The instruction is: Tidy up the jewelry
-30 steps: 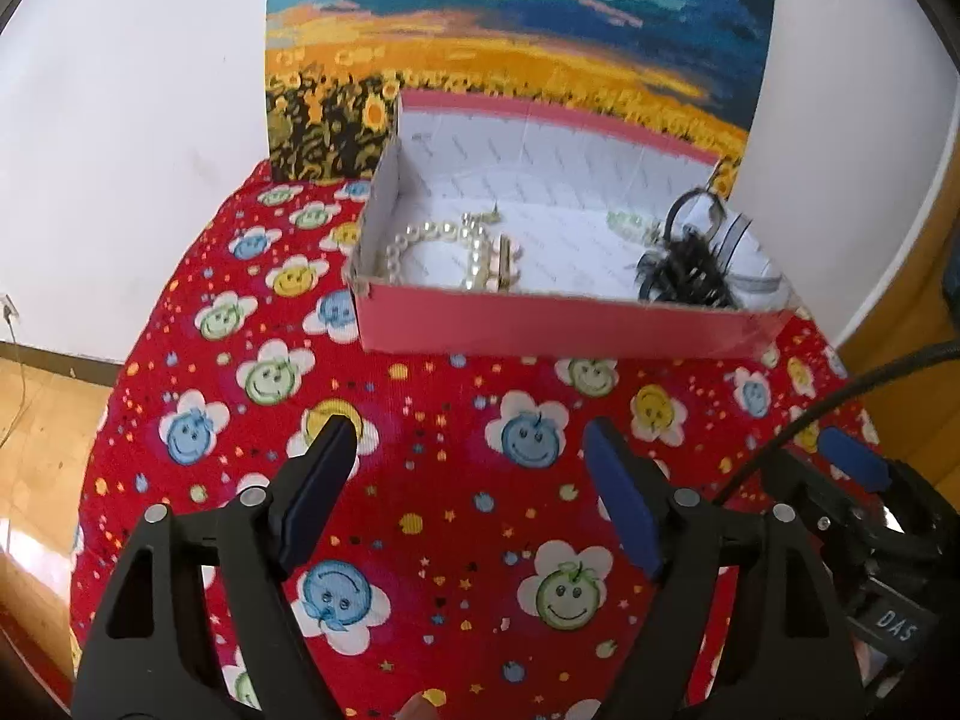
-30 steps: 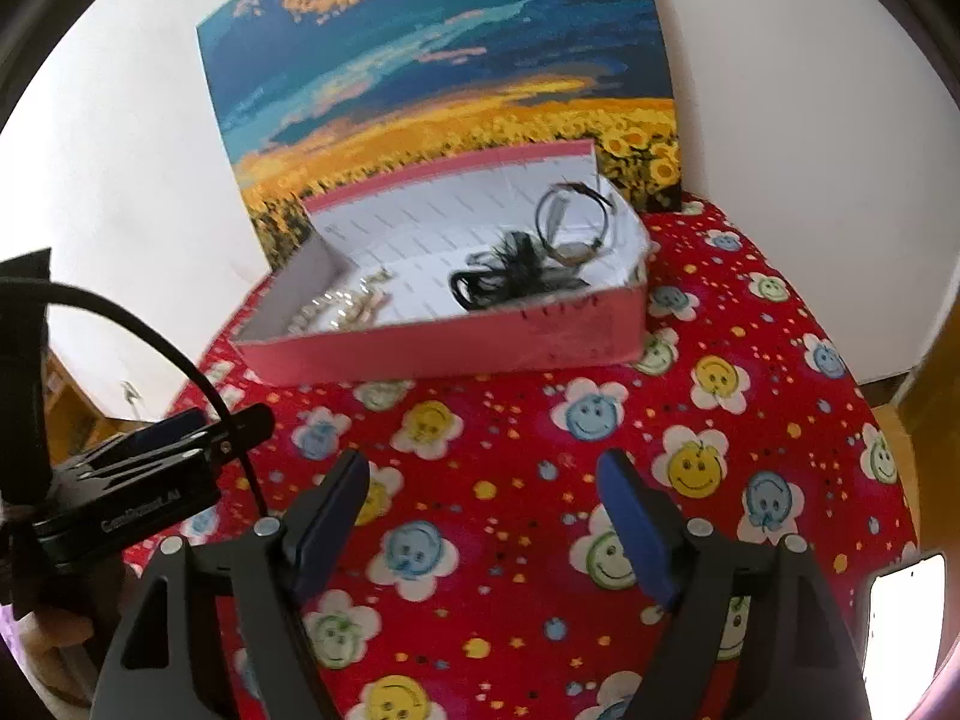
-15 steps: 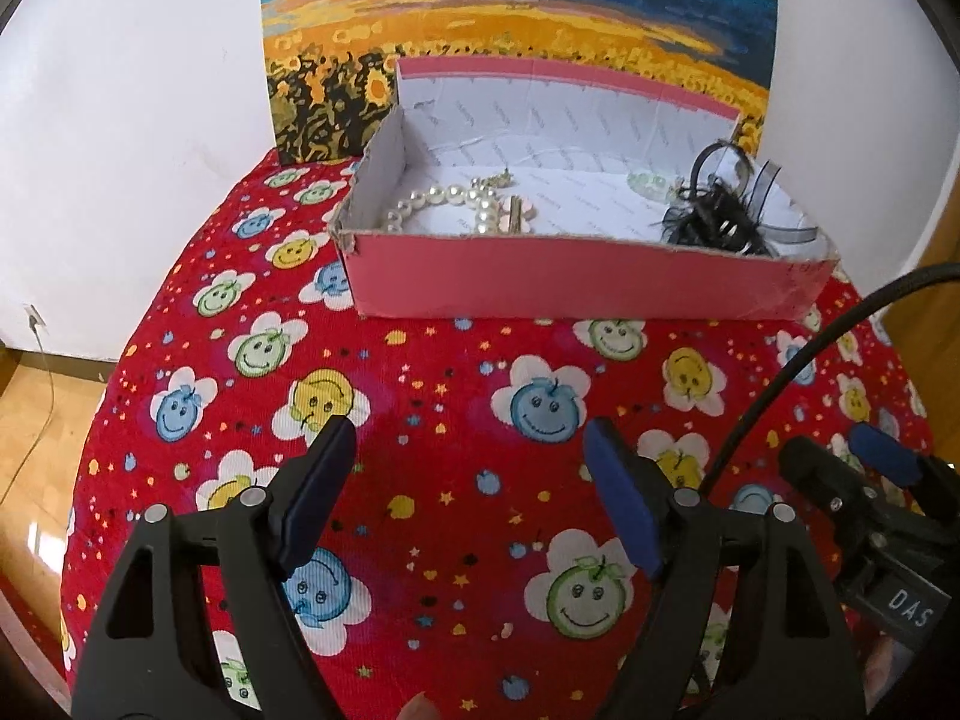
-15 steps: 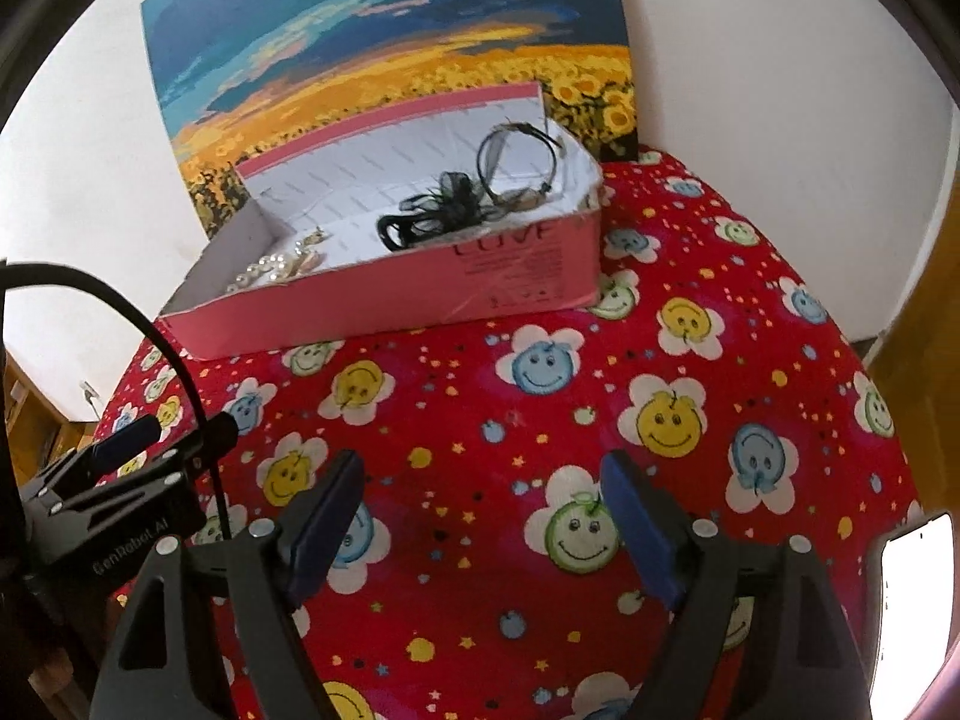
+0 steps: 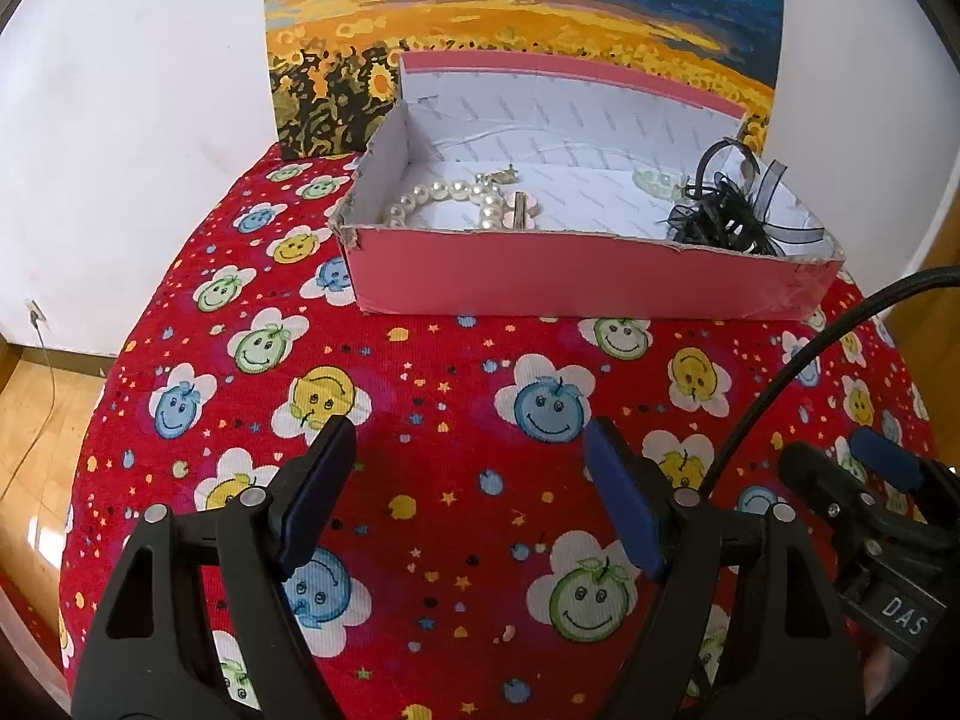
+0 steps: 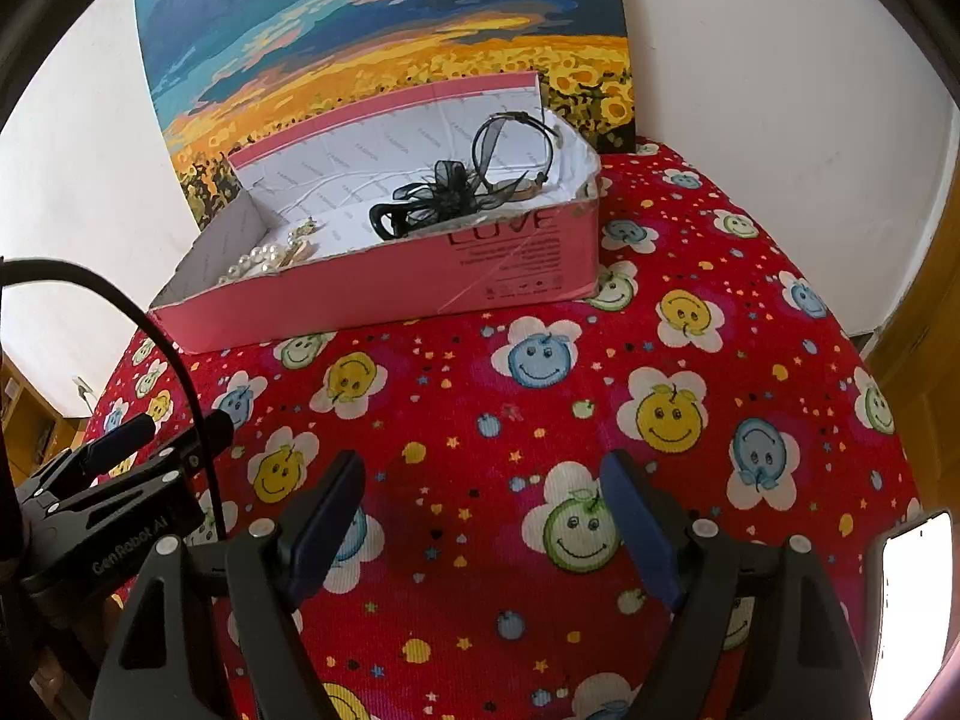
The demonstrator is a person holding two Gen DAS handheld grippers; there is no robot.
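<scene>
Red smiley-print tabletop (image 5: 456, 420): pink box (image 5: 576, 276) w/ pearl bracelet (image 5: 444, 195), black ribbon piece (image 6: 444, 192); left tongs (image 5: 465, 492) & right tongs (image 6: 483, 510) both apart, empty

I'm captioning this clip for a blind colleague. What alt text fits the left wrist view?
A shallow pink box sits on a red smiley-flower tablecloth, holding a pearl bracelet at its left end and a black ribbon piece at its right. The left gripper hovers open and empty in front of the box, before a sunflower painting.

Pink box (image 5: 576, 282) on smiley-print tablecloth (image 5: 456, 420)
</scene>
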